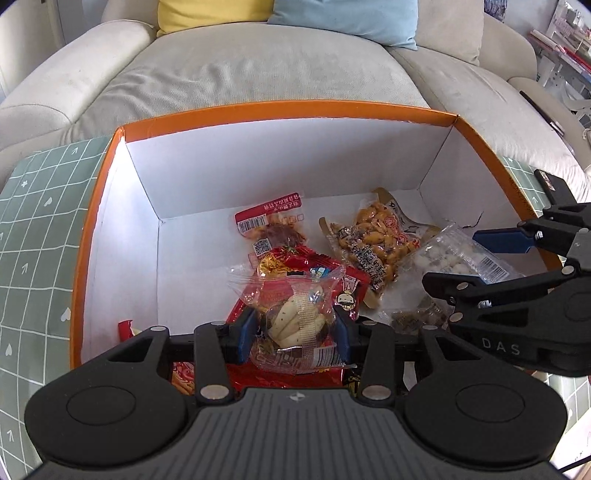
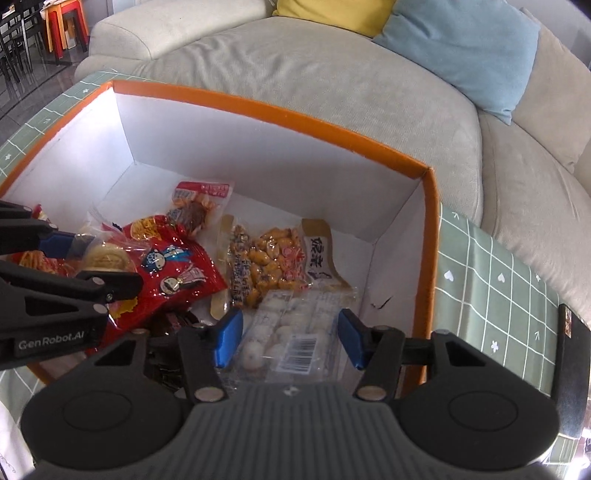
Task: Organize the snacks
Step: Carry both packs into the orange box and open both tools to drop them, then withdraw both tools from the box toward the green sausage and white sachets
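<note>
Left gripper point(image 1: 294, 330): closed on a clear packet of pale ridged biscuits point(image 1: 295, 317); the blue pads point(image 1: 245, 332) are pressed against both sides of the packet. It is seen from the side in the right wrist view point(image 2: 83, 258), at the left edge of the box.

Right gripper point(image 2: 289, 336): jaws spread wide, with a clear packet of white round sweets point(image 2: 291, 332) lying between them; no contact between pads and packet can be made out. In the left wrist view it point(image 1: 476, 254) is seen entering over the right wall of the box.

Red snack bag point(image 2: 173, 266): laid flat on the box floor beneath the biscuit packet; cartoon figures are printed on it.

Packet of golden nuts point(image 1: 373, 240): placed on the floor just beside the red bag, toward the right, with one end touching the sweets packet.

Red-labelled packet of brown pieces point(image 1: 271, 229): set behind the red bag, nearer the far wall; a barcode is shown on its label.

Dark-wrapped pieces point(image 2: 173, 325): found in the near corner, partly hidden by the right gripper.

Box point(image 1: 288, 109): orange outside, white inside, open-topped; all listed snacks are contained in it.

Tablecloth point(image 2: 491, 266): green, gridded in white; the box is stood on it.

Sofa point(image 1: 258, 74): grey, located behind the box; a yellow cushion point(image 2: 332, 13) and a blue cushion point(image 2: 469, 55) are rested on it.
</note>
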A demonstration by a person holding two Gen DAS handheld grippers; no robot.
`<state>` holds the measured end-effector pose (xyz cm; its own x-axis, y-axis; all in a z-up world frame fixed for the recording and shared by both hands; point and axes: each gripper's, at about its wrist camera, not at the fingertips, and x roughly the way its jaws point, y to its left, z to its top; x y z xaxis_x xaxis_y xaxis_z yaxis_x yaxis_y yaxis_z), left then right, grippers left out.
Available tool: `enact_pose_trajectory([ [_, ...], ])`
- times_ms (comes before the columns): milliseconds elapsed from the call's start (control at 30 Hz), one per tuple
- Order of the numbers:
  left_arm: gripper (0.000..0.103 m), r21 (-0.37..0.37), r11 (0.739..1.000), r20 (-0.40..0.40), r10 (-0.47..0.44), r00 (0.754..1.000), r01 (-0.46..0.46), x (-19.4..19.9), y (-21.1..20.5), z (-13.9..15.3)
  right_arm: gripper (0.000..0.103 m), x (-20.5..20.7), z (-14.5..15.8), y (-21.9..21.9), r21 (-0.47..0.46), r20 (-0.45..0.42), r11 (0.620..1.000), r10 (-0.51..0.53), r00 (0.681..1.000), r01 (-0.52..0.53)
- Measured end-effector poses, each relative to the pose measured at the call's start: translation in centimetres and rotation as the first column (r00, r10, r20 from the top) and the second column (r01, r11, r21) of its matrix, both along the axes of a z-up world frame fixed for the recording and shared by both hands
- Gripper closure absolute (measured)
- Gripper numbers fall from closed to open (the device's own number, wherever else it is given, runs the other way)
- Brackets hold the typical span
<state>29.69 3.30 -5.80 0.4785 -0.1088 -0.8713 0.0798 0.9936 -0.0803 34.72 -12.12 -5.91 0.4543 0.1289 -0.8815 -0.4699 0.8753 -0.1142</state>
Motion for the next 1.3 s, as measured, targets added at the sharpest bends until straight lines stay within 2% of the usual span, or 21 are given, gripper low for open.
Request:
enact_pose_trajectory([
  [133,0.049,0.026,1.0,0.001,-0.008,1.0,0.008,0.2,-0.5,0.1,0.05,0.0,0.1,0.2,-0.027,0.016,1.0,0.008,1.0,-0.007],
  [233,0.034,0.032,0.999,0.024,-0.01,1.0,0.009,0.1,-0.7,0.5,0.048,-0.1,0.6,0.1,-0.029,0.033,1.0,0.006,0.999,-0.005],
  [267,0.032,0.034,0.999,0.034,-0.006,0.999,0.005,0.0,-0.7,0.7,0.048,-0.1,0.8,0.0,-0.026,0.035,1.0,0.006,0.999,-0.005],
  [433,0.018,0.054,0.999,0.083,-0.013,0.997,0.008,-0.3,-0.8,1.9,0.041,-0.2,1.8,-0.2,-0.034,0.051,0.999,0.008,0.999,-0.006],
  [500,0.016,0.063,0.998,0.097,-0.013,0.995,0.007,-0.5,-0.7,2.4,0.034,-0.3,2.2,-0.4,-0.033,0.056,0.999,0.003,0.998,-0.002],
  [733,0.015,0.045,0.999,0.147,0.018,0.989,-0.025,-2.2,0.3,4.4,0.022,-1.1,4.2,-1.2,0.037,0.041,0.999,-0.017,0.999,0.016],
  [900,0.015,0.048,0.998,0.205,0.04,0.978,-0.051,-4.3,1.0,6.0,0.018,-2.7,6.1,-2.1,0.122,0.05,0.992,-0.048,0.998,0.041],
  [1100,0.015,0.046,0.998,0.303,0.026,0.953,-0.042,-8.1,1.0,8.1,0.012,-6.1,8.2,-2.9,0.227,0.099,0.972,-0.08,0.992,0.056],
  [1300,0.016,0.06,0.998,0.406,-0.01,0.914,-0.015,-12.4,0.6,9.6,0.011,-11.1,9.2,-3.9,0.336,0.145,0.94,-0.111,0.983,0.056],
])
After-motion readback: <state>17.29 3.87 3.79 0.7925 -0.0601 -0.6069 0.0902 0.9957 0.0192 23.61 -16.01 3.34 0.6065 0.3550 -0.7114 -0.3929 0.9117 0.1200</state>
